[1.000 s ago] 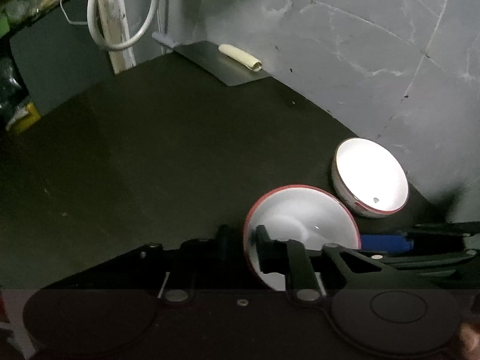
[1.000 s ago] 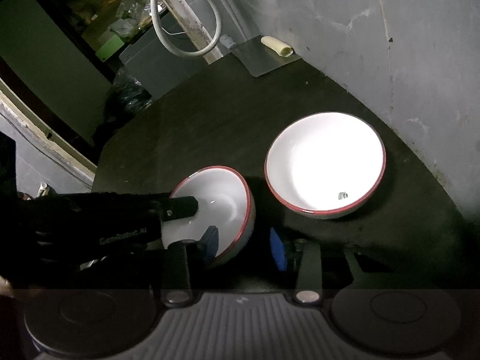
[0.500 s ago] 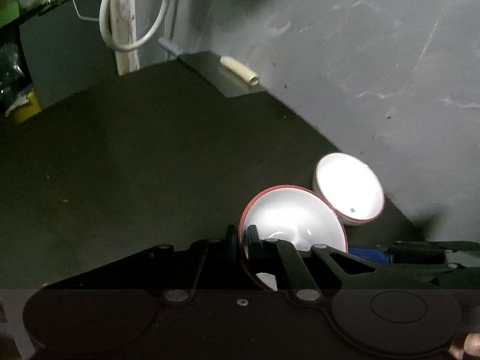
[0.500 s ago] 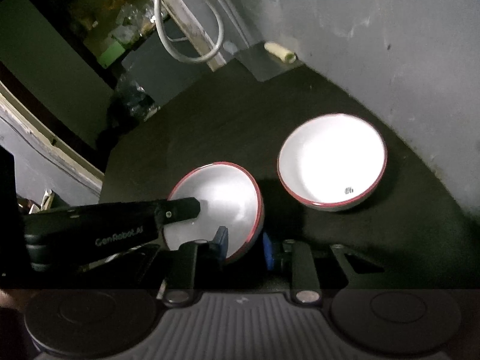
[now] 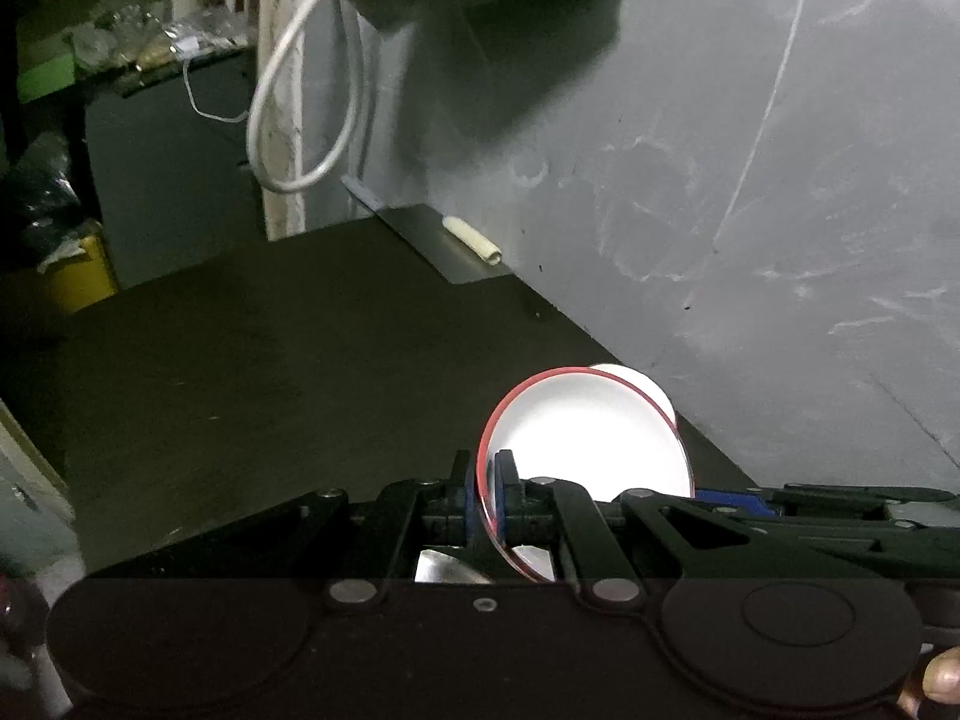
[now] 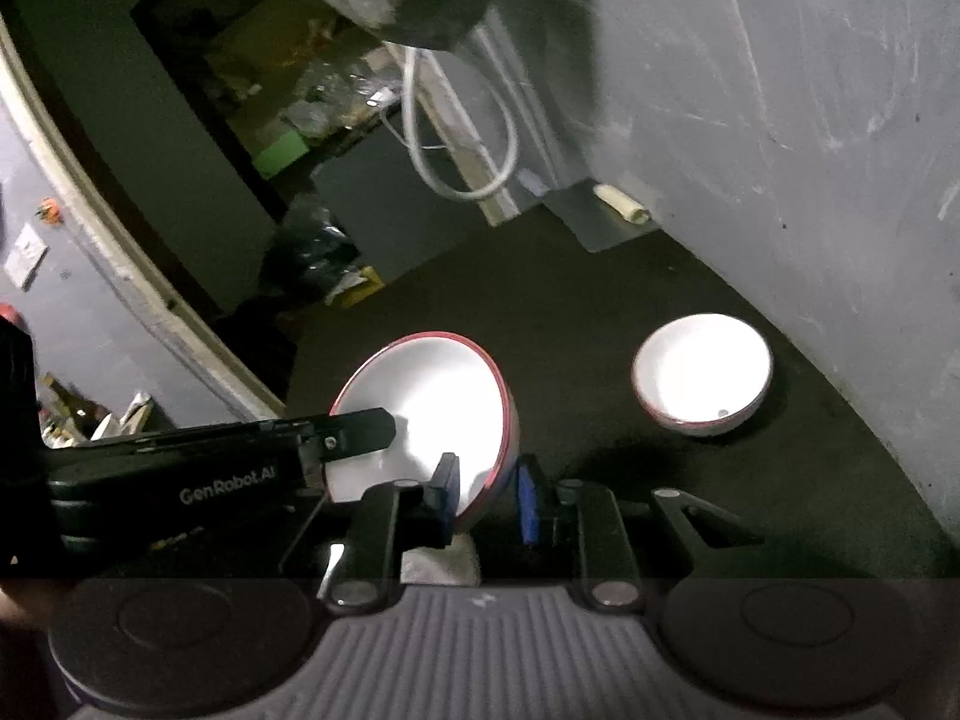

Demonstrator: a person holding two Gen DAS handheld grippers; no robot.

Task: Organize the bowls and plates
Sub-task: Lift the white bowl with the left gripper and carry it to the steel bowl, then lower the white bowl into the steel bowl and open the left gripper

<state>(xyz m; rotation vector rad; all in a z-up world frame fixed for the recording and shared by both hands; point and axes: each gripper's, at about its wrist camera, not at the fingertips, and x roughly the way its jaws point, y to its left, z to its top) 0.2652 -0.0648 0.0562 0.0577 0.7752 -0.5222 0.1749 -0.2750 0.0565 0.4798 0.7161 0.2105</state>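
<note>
A white bowl with a red rim (image 5: 591, 426) is tilted up off the dark table. My left gripper (image 5: 485, 480) is shut on its left rim. The same bowl shows in the right wrist view (image 6: 432, 402), where my right gripper (image 6: 486, 489) straddles its right rim; its blue pads look a little apart from the rim. A second red-rimmed white bowl (image 6: 702, 375) sits upright on the table near the grey wall. In the left wrist view only its far edge (image 5: 645, 384) peeks out behind the held bowl.
The dark table (image 5: 270, 348) runs along a grey wall (image 5: 750, 210). A metal sheet (image 5: 444, 243) with a cream roll (image 5: 471, 239) lies at the far corner. A white cable loop (image 5: 300, 138) hangs on a post. Clutter fills the room at left.
Both grippers have risen and pulled back with the bowl, which is tilted more steeply. The second bowl looks smaller and farther and is mostly hidden behind the held bowl in the left wrist view.
</note>
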